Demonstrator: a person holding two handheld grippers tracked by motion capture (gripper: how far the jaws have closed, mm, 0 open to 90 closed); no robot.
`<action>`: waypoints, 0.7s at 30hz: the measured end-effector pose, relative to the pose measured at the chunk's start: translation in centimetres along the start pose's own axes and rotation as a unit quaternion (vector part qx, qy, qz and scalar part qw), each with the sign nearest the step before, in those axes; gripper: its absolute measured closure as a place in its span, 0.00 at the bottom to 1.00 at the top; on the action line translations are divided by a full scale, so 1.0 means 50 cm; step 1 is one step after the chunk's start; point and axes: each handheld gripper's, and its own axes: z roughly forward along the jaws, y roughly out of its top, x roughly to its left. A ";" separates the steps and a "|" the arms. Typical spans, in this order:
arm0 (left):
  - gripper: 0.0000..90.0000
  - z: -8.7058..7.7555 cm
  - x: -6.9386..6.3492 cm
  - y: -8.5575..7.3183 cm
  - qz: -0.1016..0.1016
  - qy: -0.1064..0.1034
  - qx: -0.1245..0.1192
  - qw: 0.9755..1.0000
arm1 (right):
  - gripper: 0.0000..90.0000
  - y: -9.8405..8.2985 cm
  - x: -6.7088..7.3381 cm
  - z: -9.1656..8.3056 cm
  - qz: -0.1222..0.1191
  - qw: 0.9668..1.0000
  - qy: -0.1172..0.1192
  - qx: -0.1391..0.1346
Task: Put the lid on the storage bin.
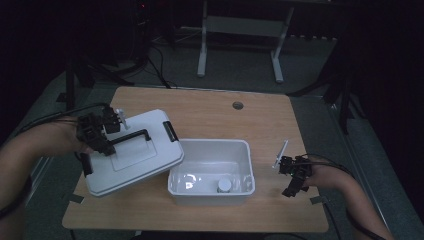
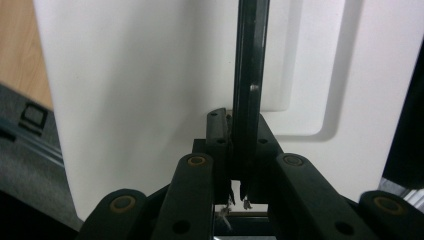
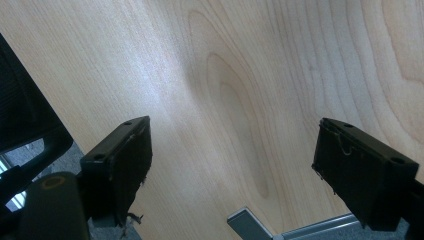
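A white lid [image 1: 135, 155] with a black handle [image 1: 131, 137] hangs tilted over the left of the wooden table [image 1: 210, 115], its right edge overlapping the open white bin [image 1: 210, 197]. My left gripper [image 1: 111, 142] is shut on the left end of that handle. In the left gripper view the jaws clamp the dark handle bar [image 2: 248, 75] against the lid's white top [image 2: 140, 90], with the left gripper [image 2: 239, 150] low in the centre. A small round grey object [image 1: 224, 185] lies inside the bin. My right gripper [image 1: 289, 177] rests right of the bin, open, with bare tabletop [image 3: 225, 75] between its jaws [image 3: 232, 165].
A round cable hole [image 1: 238, 105] sits near the table's far edge. Grey tape marks lie at the front left [image 1: 76, 198] and front right [image 1: 318, 200]. A white desk frame [image 1: 240, 30] stands on the floor beyond the table.
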 end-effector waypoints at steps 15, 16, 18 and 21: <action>0.93 -0.016 -0.044 0.136 0.082 -0.007 -0.003 0.997 | 0.17 -0.004 0.000 0.004 -0.001 1.000 0.002 0.002; 0.93 -0.017 -0.046 0.143 0.084 -0.006 -0.006 0.996 | 0.17 -0.006 0.001 0.003 0.001 1.000 0.002 0.002; 0.93 -0.020 -0.053 0.163 0.094 -0.010 -0.010 0.995 | 0.17 -0.008 0.001 0.003 0.000 1.000 0.002 0.000; 0.93 -0.021 -0.064 0.194 0.112 -0.007 -0.015 0.994 | 0.17 -0.010 0.000 0.003 0.002 1.000 0.003 0.001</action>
